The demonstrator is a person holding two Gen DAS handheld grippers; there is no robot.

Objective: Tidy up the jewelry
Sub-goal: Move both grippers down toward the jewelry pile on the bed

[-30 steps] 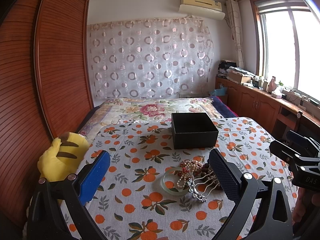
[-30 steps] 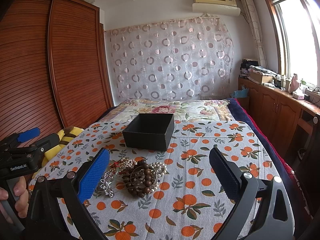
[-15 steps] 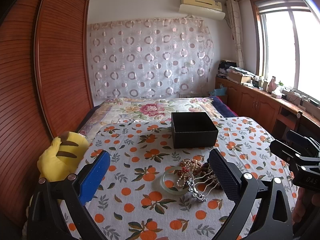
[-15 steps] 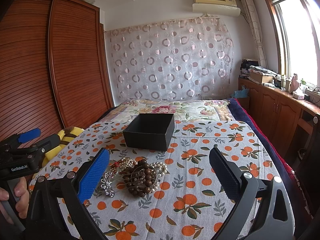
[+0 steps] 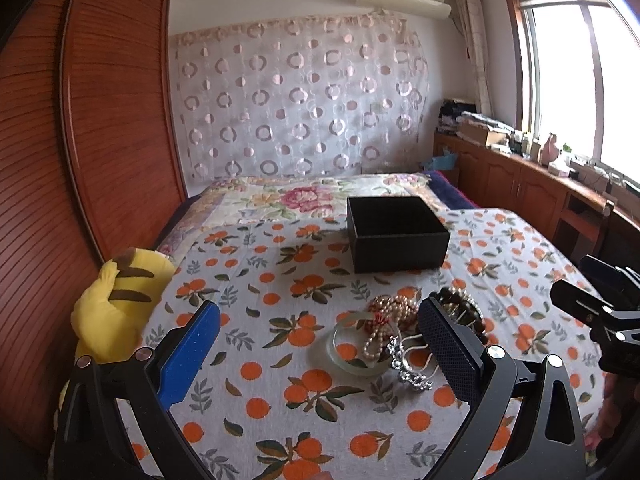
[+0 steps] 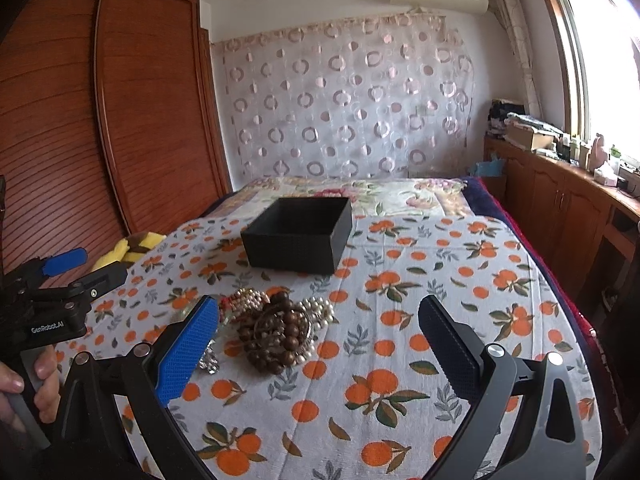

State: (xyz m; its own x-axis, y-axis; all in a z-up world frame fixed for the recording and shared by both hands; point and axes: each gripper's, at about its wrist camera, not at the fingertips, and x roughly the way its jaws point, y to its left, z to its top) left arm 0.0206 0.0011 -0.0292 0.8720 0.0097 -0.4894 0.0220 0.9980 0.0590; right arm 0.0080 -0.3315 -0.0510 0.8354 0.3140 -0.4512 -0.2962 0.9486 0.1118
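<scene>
A heap of jewelry (image 5: 404,324) lies on the orange-print cloth: a pale green bangle (image 5: 352,350), pearl strands (image 5: 386,312), a silver chain (image 5: 412,372) and dark wooden beads (image 6: 280,332). An open black box (image 5: 396,232) stands behind it, also in the right wrist view (image 6: 300,234). My left gripper (image 5: 320,334) is open and empty, just in front of the heap, its right finger overlapping it. My right gripper (image 6: 318,334) is open and empty, the heap near its left finger. Each gripper shows in the other's view: the right one (image 5: 600,308), the left one (image 6: 52,280).
A yellow plush toy (image 5: 116,304) lies at the cloth's left edge by the wooden wardrobe (image 5: 80,160). A floral bedspread (image 5: 304,196) lies beyond the box. Wooden cabinets (image 6: 560,208) with clutter run under the window at right.
</scene>
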